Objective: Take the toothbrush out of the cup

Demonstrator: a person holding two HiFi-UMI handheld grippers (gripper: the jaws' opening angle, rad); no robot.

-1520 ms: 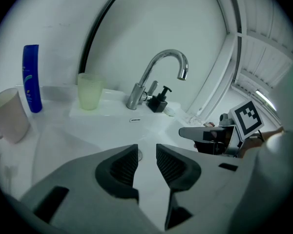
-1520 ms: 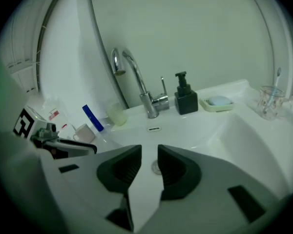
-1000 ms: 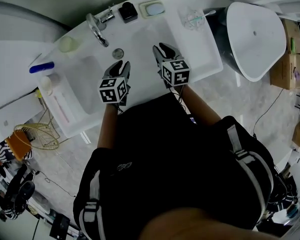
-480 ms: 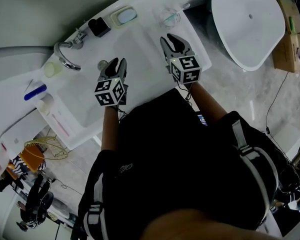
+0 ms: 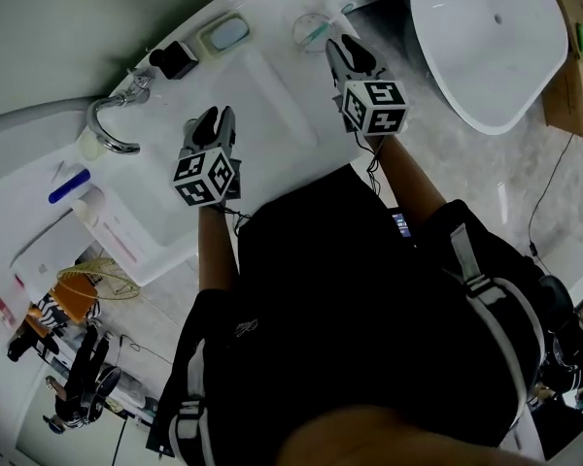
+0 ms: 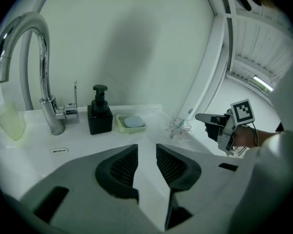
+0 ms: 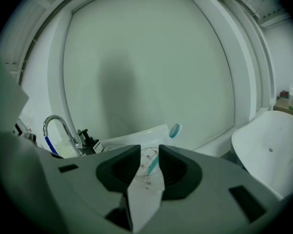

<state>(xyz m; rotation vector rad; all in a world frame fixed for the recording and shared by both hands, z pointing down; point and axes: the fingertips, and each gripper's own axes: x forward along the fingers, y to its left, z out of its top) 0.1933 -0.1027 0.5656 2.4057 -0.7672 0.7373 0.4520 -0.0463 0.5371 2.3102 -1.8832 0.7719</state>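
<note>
A clear cup [image 5: 311,31] stands at the back right corner of the white sink counter [image 5: 272,8]. A teal toothbrush [image 5: 318,33] leans in it, brush head up [image 7: 175,129]. My right gripper [image 5: 342,47] is just in front of the cup, a little short of it. Its jaws have just been opening and now stand open with nothing between them. In the right gripper view the cup [image 7: 147,165] shows in the gap beyond the right gripper [image 7: 149,162]. My left gripper [image 5: 212,117] hangs open and empty over the basin [image 5: 272,105]. The left gripper view shows the cup [image 6: 179,127] and the right gripper [image 6: 201,117].
A chrome faucet [image 5: 112,129], a black soap dispenser [image 5: 173,59] and a green soap dish [image 5: 223,35] line the back of the counter. A white toilet [image 5: 486,37] stands to the right, with cardboard boxes [image 5: 573,76] beyond. A blue item [image 5: 70,184] lies at the left.
The right gripper has moved up and right across the sink to just in front of the cup. The left gripper has shifted a little left over the basin.
</note>
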